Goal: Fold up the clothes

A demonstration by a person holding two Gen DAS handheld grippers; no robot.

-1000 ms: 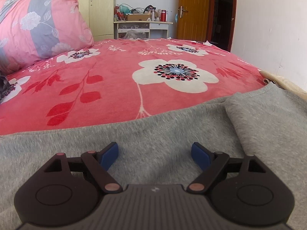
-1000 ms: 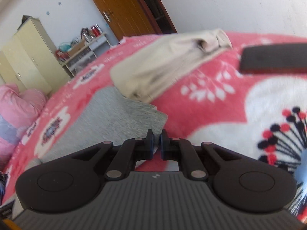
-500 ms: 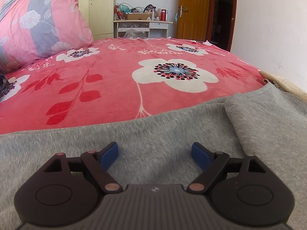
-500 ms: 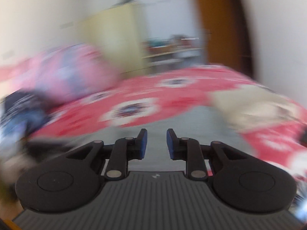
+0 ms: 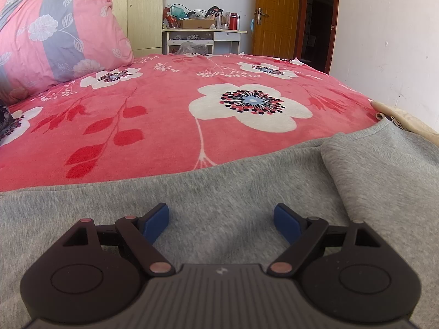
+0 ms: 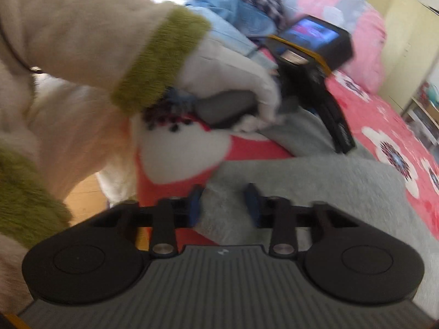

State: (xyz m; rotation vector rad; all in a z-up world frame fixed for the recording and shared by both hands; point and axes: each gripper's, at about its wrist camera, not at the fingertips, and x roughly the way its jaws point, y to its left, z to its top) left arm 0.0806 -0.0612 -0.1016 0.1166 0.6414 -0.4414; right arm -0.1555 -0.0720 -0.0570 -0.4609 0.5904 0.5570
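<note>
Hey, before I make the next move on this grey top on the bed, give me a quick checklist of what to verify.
1. Left tool free to grip: ok. Its jaws stand wide above the grey top, clamping nothing.
2. Right tool has cloth: cannot tell. Its jaws have just been closing and a gap remains. Grey cloth shows behind it.
3. Top lies flat on the bedspread: ok ahead of the left tool. A folded flap lies to the right.
4. Right wrist view sharp enough to aim: not ok, blurred.
5. Cream sleeve clear of the right tool's jaws: ok.
</note>
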